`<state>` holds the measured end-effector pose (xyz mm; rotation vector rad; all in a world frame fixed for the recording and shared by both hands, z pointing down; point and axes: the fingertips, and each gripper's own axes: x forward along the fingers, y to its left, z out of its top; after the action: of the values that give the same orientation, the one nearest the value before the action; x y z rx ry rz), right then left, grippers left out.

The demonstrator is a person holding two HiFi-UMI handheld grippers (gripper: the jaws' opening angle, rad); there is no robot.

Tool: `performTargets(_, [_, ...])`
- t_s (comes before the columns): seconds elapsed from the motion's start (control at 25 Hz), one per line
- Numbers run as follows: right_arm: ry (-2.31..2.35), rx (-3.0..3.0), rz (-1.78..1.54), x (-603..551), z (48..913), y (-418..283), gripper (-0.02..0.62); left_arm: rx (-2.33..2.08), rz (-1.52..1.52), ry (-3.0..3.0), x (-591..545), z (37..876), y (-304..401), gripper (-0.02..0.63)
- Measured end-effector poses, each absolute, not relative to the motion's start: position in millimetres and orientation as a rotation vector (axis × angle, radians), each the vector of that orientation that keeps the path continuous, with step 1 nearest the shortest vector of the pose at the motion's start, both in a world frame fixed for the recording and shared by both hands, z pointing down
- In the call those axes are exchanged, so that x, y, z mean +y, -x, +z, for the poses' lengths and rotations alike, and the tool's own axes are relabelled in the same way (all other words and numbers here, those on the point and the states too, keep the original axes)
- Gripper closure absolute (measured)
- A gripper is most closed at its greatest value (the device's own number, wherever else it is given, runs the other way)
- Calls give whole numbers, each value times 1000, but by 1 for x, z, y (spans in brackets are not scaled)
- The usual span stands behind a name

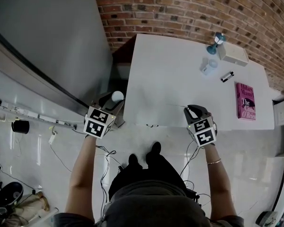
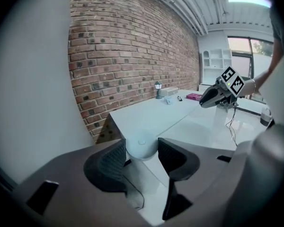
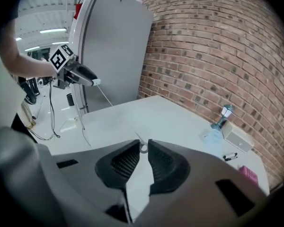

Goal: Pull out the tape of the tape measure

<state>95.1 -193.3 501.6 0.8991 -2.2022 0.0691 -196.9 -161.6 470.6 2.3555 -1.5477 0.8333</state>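
White and round, the tape measure's case (image 2: 141,143) sits clamped between the ribbed pads of the left gripper (image 2: 142,150), whose jaws stand wide only because the case is wide. Off to the person's other side, the right gripper (image 3: 143,151) has its jaws nearly together, nipping the small end tab (image 3: 143,147) of the tape. Between the two runs the tape (image 3: 105,96) itself, a thin pale line (easy to miss from the head view), stretched past the near corner of the white table (image 1: 180,74) and apparently in the air rather than resting on it.

The pull looks well under way. To do it well, the hands should part along the tape's own line, so it leaves the mouth of the case straight and does not kink or scrape. The pinch on the tab needs to stay firm, since a sprung tape will likely snap back if it slips. The smooth, round case could swivel between the pads, so the left hand should hold it steady and let the right do the travelling.

Farther back on the table lie a pink book (image 1: 245,101) and a black marker (image 1: 227,76). A white box (image 1: 233,54) and a small blue lamp (image 1: 217,42) stand by the brick wall (image 1: 203,8), all well clear of the tape.
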Motion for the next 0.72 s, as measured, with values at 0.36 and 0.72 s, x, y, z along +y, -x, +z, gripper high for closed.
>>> performTargets(0.36, [-892,-2155,56,-201,511,-130,534,-1497,827,-2348,-176,484,181,382])
performTargets(0.72, [-877,-2135,23,-219,518,-136,534,-1421,833,-2356,-205,502,148,382])
